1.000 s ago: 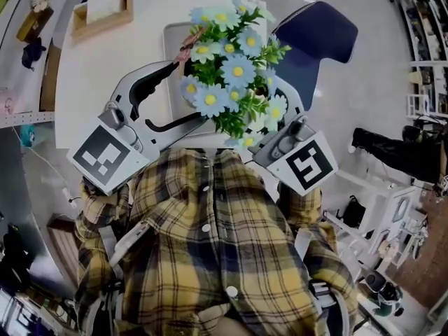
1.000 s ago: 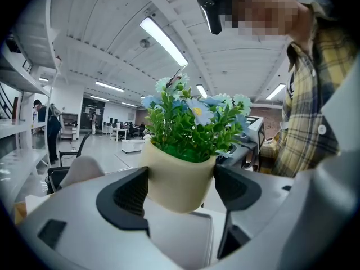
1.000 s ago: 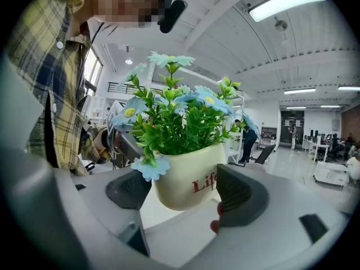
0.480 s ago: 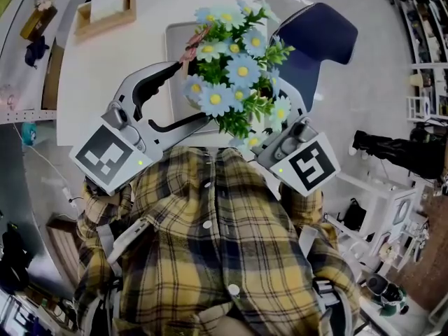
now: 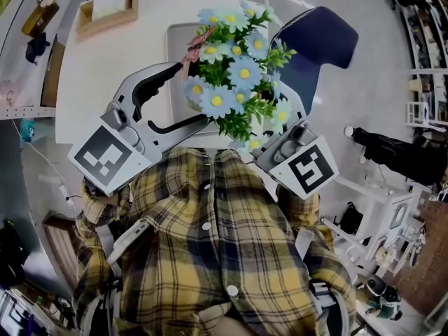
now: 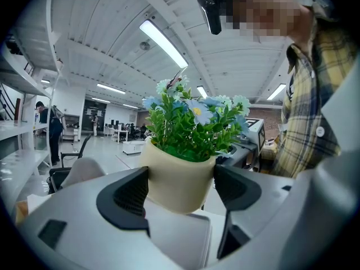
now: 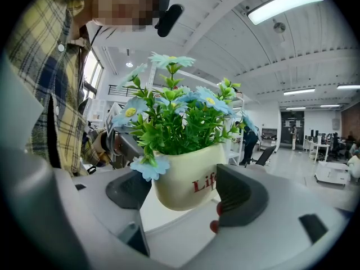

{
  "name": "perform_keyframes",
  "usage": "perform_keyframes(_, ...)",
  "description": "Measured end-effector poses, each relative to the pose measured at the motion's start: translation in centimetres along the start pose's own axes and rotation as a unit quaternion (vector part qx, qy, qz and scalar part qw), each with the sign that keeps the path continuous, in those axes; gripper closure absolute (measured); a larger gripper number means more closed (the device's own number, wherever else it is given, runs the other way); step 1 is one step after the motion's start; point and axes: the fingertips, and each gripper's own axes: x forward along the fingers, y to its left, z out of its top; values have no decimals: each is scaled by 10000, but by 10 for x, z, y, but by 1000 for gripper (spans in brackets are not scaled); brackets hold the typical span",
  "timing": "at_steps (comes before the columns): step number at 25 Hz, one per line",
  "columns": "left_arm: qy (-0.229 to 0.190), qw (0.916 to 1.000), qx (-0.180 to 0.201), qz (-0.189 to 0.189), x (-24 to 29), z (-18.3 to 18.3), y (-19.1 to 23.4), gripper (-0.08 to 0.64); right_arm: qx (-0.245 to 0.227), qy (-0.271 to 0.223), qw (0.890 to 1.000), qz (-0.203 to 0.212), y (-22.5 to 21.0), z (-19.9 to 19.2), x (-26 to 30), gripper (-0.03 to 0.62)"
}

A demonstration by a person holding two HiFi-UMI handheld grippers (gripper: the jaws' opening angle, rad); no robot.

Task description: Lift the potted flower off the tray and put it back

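While the left claw [image 6: 180,189] and right claw [image 7: 184,189] both clamp the flowerpot [image 7: 188,176], it appears lifted clear of the tray [image 5: 176,47]. The next move likely calls for lowering it level onto that tray.

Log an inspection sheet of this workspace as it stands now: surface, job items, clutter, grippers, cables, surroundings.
Surface: white table, carrying the tray and a wooden box.
Job's things: potted flower, cream pot upright, held above the grey tray; it appears lifted clear of the tray.
Clutter: wooden box holding white paper, near the table's far left corner.
Grippers: left gripper and right gripper are both shut on the pot, from opposite sides.
Cables: nothing seen on the table.
Surroundings: blue chair at the table's right side; shelving further right; open office beyond.
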Motion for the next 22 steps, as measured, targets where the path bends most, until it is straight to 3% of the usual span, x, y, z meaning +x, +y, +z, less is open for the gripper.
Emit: perform_keyframes(22, -53, 10000, -68, -10, -2, 0, 0, 196, 49, -12, 10000, -5, 1, 1, 0, 250)
